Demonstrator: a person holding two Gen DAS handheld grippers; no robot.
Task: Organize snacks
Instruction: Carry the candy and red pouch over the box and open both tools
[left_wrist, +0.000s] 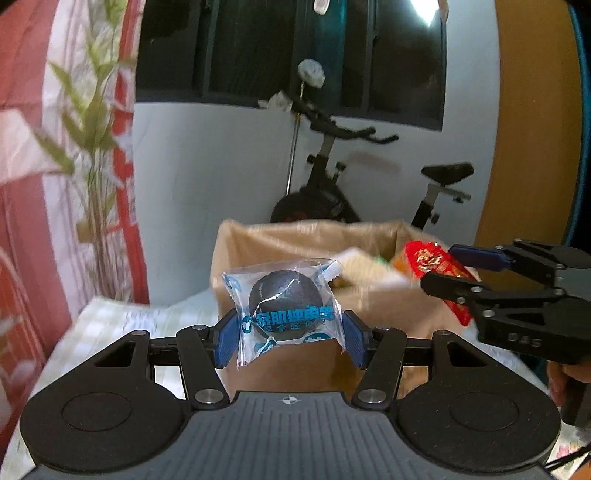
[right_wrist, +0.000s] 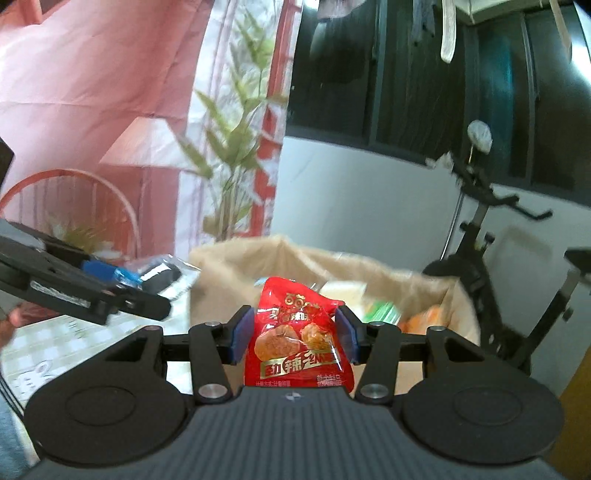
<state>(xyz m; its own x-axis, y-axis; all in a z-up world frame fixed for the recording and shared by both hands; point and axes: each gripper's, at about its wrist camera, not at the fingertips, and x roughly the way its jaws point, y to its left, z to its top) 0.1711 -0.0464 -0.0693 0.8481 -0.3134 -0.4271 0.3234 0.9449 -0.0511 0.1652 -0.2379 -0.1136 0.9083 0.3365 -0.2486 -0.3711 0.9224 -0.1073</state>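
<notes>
Both grippers (left_wrist: 290, 334) (right_wrist: 293, 334) level w/ snacks, facing box (left_wrist: 280, 240).

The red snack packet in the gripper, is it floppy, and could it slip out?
Probably floppy: the red snack packet looks like thin crinkled foil, creased where the right gripper pinches it. It seems light, since it stands up between the pads without sagging much. The glossy film may be a bit slippery, though the pads press it from both sides, so it likely stays put.
</notes>
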